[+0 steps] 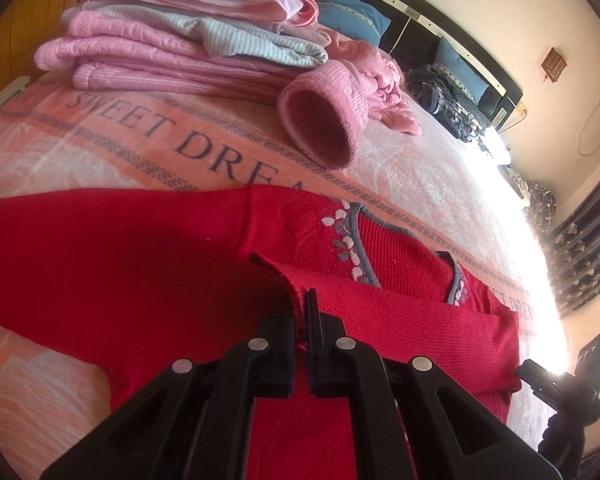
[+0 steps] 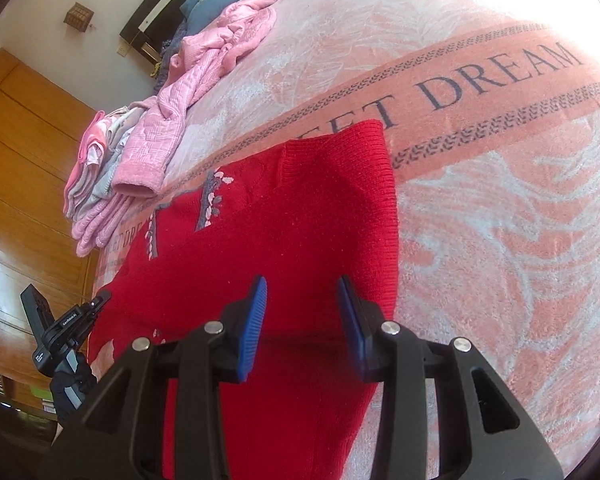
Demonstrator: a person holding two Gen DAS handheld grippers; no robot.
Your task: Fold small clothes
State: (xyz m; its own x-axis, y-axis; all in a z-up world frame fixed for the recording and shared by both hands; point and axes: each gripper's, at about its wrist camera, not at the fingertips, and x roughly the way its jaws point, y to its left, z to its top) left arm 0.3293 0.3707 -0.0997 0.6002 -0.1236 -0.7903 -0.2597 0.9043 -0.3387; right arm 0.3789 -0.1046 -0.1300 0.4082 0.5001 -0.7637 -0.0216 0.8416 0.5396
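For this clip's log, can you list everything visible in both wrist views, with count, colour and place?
Red knitted sweater with grey-and-white floral trim: one, red, spread on the bed nearest the grippers.
Stack of folded clothes: one pile, pink, grey and striped, at the far side of the bed.
Loose pink quilted garment: one, pink, lying unfolded beside the stack, its cuff open toward the left camera.
Peach bedspread printed SWEET DREAM: one, peach and white, under everything.
Blue pillows: two, blue, at the headboard.
Dark plaid clothing: one heap, by the pillows.
Wooden wardrobe: orange-brown, beside the bed.
Left gripper: black, closed on the sweater's edge.
Right gripper: blue pads, open above the sweater.
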